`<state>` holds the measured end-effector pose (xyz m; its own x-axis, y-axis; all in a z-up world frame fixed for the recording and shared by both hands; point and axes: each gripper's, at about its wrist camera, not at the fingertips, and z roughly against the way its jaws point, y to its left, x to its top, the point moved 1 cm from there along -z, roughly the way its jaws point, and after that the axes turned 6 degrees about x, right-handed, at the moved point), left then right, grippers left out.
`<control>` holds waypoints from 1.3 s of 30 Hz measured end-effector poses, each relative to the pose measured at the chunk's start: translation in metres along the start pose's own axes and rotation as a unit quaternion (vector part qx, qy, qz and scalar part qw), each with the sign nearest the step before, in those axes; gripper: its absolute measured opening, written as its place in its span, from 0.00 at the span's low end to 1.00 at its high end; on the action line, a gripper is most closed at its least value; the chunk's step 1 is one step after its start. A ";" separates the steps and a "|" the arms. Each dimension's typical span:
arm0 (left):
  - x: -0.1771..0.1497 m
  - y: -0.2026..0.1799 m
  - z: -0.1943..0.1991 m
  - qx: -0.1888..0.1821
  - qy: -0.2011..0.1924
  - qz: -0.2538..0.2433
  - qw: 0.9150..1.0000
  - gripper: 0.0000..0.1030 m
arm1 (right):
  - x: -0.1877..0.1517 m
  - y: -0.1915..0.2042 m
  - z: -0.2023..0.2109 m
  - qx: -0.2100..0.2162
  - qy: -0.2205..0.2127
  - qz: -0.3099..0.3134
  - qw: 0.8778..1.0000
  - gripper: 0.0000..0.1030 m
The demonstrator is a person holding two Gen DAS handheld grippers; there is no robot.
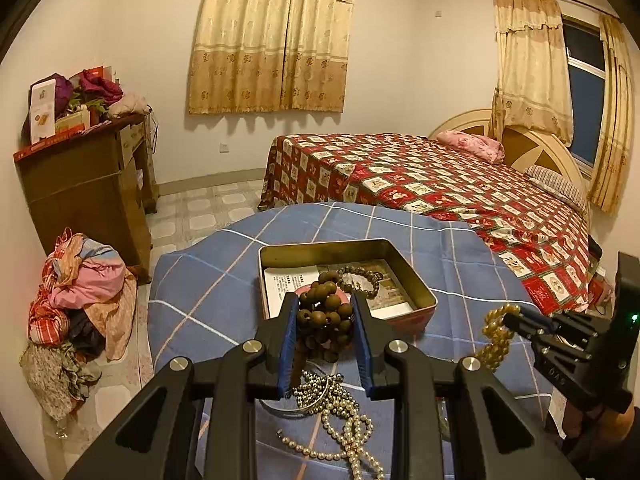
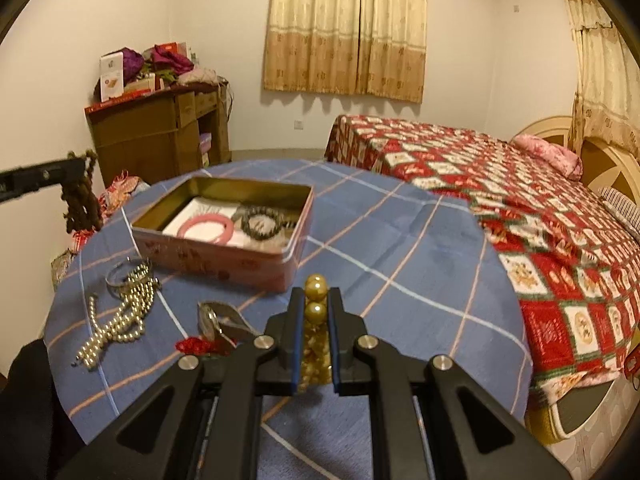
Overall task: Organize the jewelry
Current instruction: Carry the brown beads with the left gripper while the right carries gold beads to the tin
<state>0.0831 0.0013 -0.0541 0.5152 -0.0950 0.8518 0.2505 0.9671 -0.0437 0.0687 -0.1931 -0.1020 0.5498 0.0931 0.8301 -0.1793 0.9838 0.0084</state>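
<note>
Both jaws grip beads: left gripper [image 1: 325, 312] brown, right gripper [image 2: 316, 304] gold, near tin [image 2: 224, 256].

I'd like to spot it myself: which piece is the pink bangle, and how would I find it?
Start at the round table under its blue checked cloth, then find the open tin on it. Inside lies the pink bangle, beside a dark bead bracelet; it alone is a smooth, solid pink ring, not beaded.
</note>
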 end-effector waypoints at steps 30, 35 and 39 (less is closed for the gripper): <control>0.041 -0.006 -0.054 0.034 -0.004 -0.046 0.998 0.26 | 0.078 0.025 -0.018 -0.014 -0.048 0.077 0.996 0.12; 0.046 -0.008 -0.064 0.039 -0.003 -0.052 0.998 0.26 | 0.089 0.030 -0.027 -0.011 -0.052 0.081 0.995 0.12; 0.050 -0.007 -0.072 0.041 0.000 -0.056 0.998 0.26 | 0.097 0.033 -0.035 -0.007 -0.054 0.084 0.995 0.12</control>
<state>0.1657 -0.0276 -0.0485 0.4885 -0.2038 0.8484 0.2385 0.9665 0.0949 0.1443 -0.1459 -0.0407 0.4224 0.2406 0.8739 -0.2489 0.9578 -0.1434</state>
